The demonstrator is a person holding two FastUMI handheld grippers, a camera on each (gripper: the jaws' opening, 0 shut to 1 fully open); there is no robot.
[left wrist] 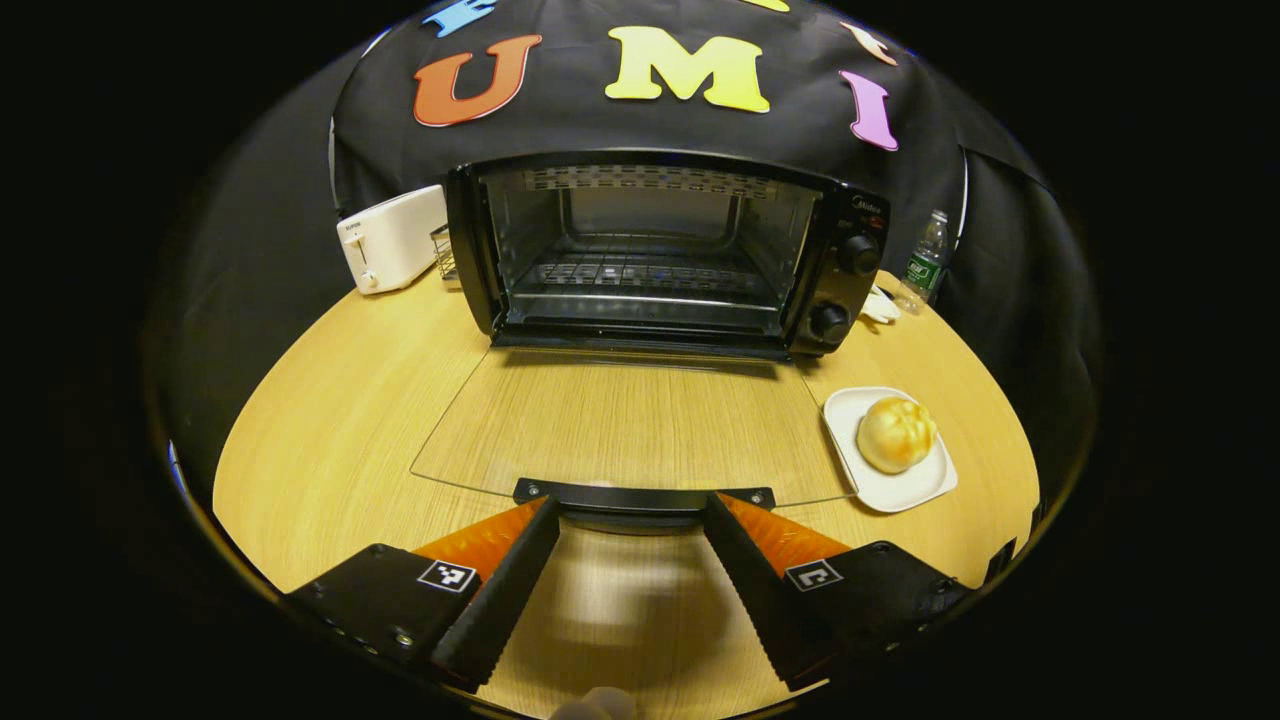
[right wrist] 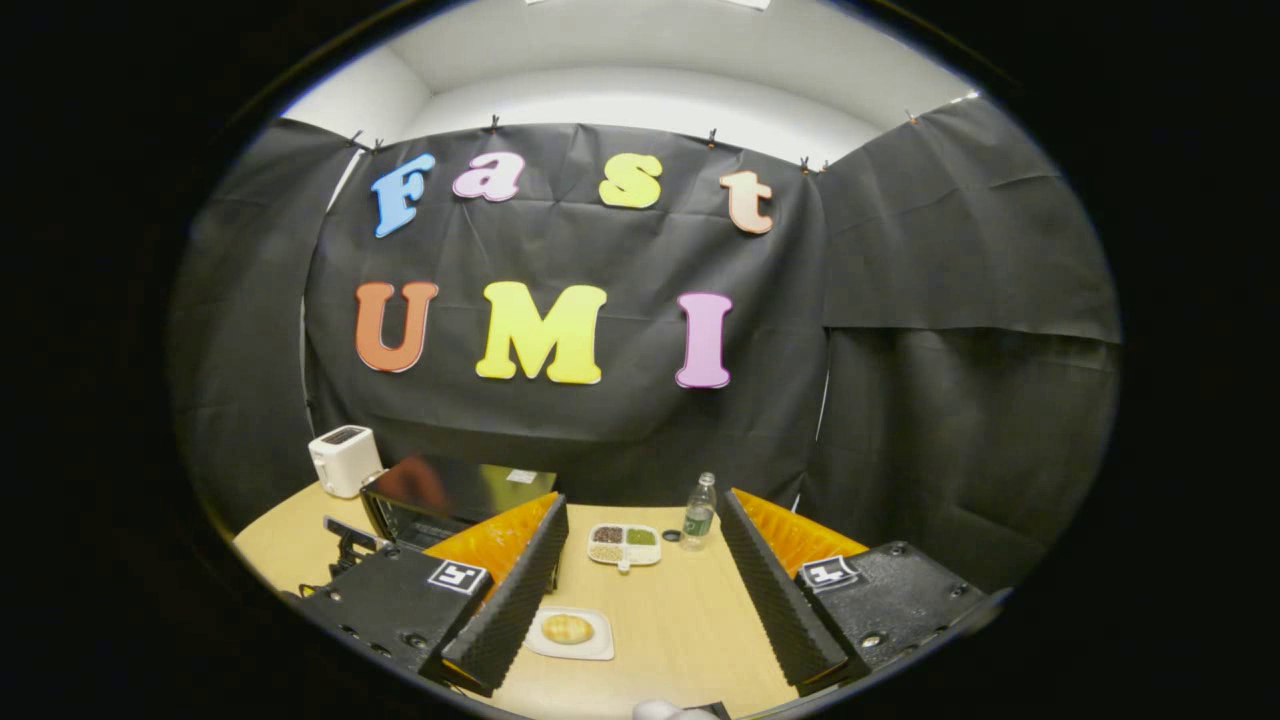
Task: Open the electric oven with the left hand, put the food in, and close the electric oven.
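Straight ahead of the left gripper (left wrist: pixel 630 520), the electric oven (left wrist: pixel 665 255) is standing open, its glass door (left wrist: pixel 630 425) lying flat toward the fingers, whose tips are flanking the door's black handle (left wrist: pixel 643 495) with the jaws spread wide and gripping nothing. Ahead and to the right, a bun (left wrist: pixel 895 433) is sitting on a white plate (left wrist: pixel 925 485). Meanwhile the right gripper (right wrist: pixel 640 540) is hovering high, jaws wide and empty, with the plated bun (right wrist: pixel 567 628) lying low between its fingers and a water bottle (right wrist: pixel 699 512) standing farther off.
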